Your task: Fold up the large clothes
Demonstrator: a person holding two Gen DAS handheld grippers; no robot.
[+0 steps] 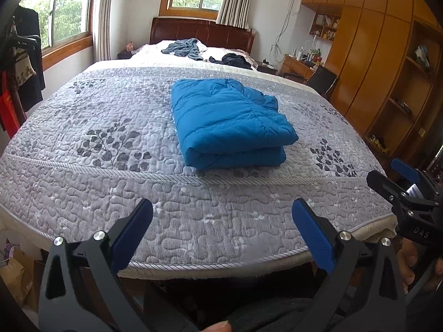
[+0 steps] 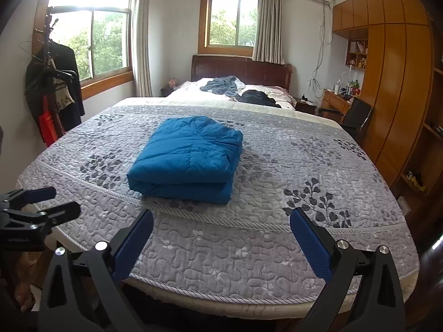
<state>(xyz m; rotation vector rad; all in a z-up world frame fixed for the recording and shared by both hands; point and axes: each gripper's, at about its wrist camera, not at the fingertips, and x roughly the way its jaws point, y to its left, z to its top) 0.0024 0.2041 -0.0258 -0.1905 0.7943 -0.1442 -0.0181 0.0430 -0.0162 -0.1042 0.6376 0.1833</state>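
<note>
Blue quilted puffer jacket (image 1: 229,121) lies folded into a compact, thick rectangle on the grey leaf-patterned quilted bedspread (image 1: 110,193), around the middle of the bed's near half, with its rounded fold edge facing me. From how it sits, I judge the folding of this garment finished: the layers are stacked evenly, and only the far right corner looks a little rumpled.

I have both tools pulled back off the cloth. The left gripper (image 1: 221,229) hovers over the near edge of the bed with its jaws spread wide and nothing between the blue pads. The right gripper (image 2: 221,235) is held the same way, jaws wide apart and empty, just to the right of the other. Each tool shows at the edge of the other's view, so they sit side by side, well apart from the jacket.

I keep them low and back so the padding can settle without being dragged.

At the far end, near the dark wooden headboard (image 2: 241,67), a crumpled grey-blue garment (image 2: 221,84) and a crumpled black garment (image 2: 256,96) lie unfolded; I would guess one of them comes next.
</note>
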